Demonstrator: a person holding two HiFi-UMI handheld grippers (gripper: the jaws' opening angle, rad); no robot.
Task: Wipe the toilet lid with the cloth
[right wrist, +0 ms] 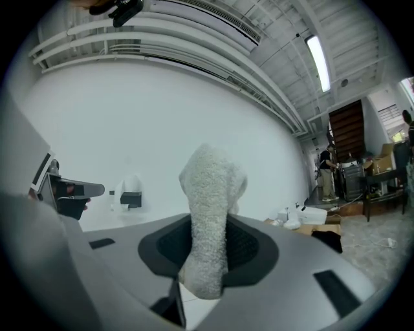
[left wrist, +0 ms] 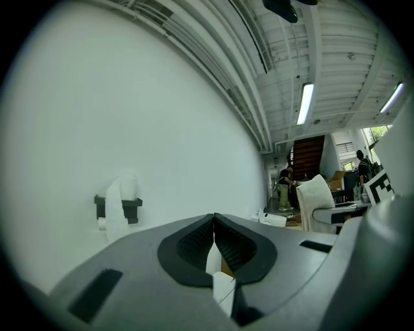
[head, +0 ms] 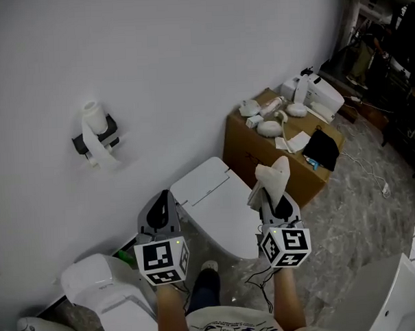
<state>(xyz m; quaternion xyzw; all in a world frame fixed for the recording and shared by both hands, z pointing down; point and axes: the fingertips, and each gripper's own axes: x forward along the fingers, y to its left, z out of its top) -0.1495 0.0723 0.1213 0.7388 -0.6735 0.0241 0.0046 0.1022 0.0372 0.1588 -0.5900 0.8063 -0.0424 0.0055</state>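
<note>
The white toilet lid [head: 219,205] lies shut below and between my two grippers in the head view. My right gripper [head: 276,193] is shut on a white terry cloth [head: 275,173], which sticks up past the jaws above the lid's right edge. In the right gripper view the cloth [right wrist: 210,213] fills the gap between the dark pads. My left gripper [head: 161,210] hovers at the lid's left side, shut with nothing in it; its pads [left wrist: 194,244] meet in the left gripper view.
A toilet paper holder [head: 96,137] hangs on the white wall at the left. A cardboard box [head: 282,155] with white items and a black cloth stands right of the toilet. A second white fixture [head: 106,293] sits at the lower left.
</note>
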